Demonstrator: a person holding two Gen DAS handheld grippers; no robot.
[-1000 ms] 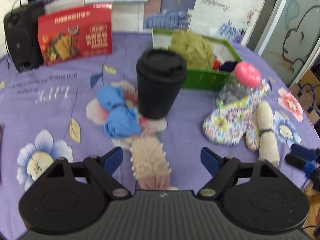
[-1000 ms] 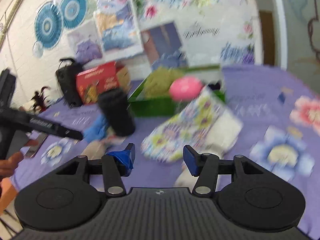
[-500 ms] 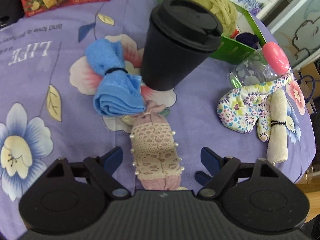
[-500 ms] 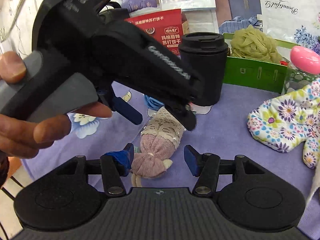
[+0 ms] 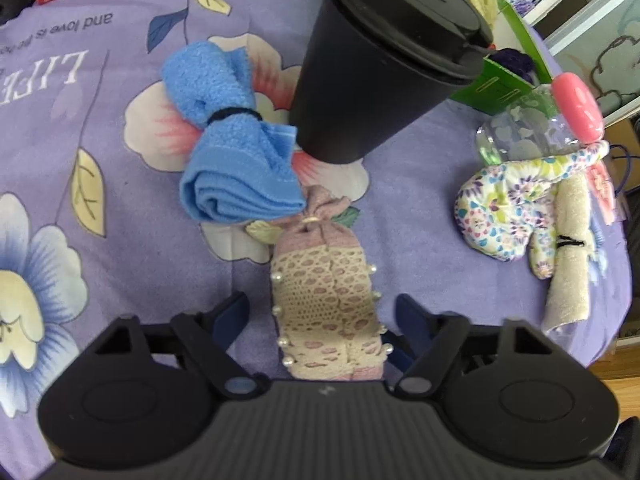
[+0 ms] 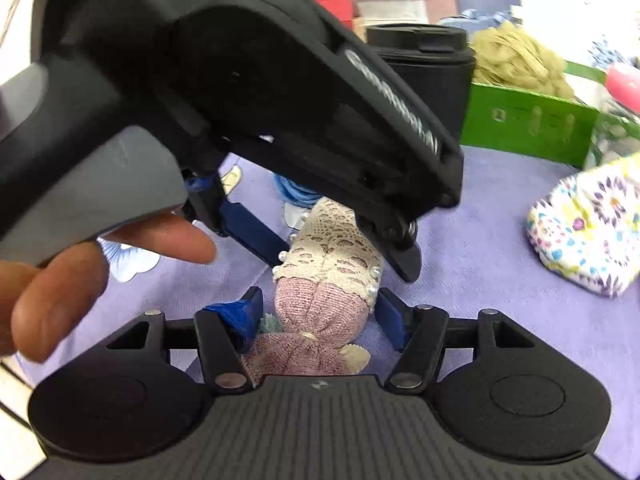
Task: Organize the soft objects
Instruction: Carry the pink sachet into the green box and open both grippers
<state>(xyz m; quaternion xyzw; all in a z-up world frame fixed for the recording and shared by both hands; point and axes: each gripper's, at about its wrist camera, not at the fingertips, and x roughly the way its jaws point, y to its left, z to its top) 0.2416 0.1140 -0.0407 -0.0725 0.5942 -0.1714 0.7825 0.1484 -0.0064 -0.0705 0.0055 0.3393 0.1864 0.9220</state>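
Since a second earlier both my grippers had come in low over the lace-wrapped pink bundle (image 5: 326,304), which had been lying well ahead of me and now sat between both pairs of fingers from opposite ends. The bench (image 5: 120,240), covered in a purple flowered cloth, carried everything. The black lidded cup (image 5: 384,64) stood upright just beyond the bundle's tied end, with the green box (image 6: 528,120) behind it holding an olive mesh puff (image 6: 516,60). The blue towel roll (image 5: 236,160), cinched by a black band, lay just beside the cup's base and touched the bundle's gathered tip. Off to the right the floral mitt (image 5: 516,204) rested against a clear jar with a pink lid (image 5: 576,104), and a cream rolled cloth (image 5: 570,264) lay along the mitt's far side. My left gripper (image 5: 322,316) was spread wide, its fingers standing on either side of the lace section without pressing it. My right gripper (image 6: 318,312) was also released, its blue pads flanking the pink knitted end, close to the fabric but not squeezing it. My hand (image 6: 80,276) on the left gripper's handle showed in the right wrist view.
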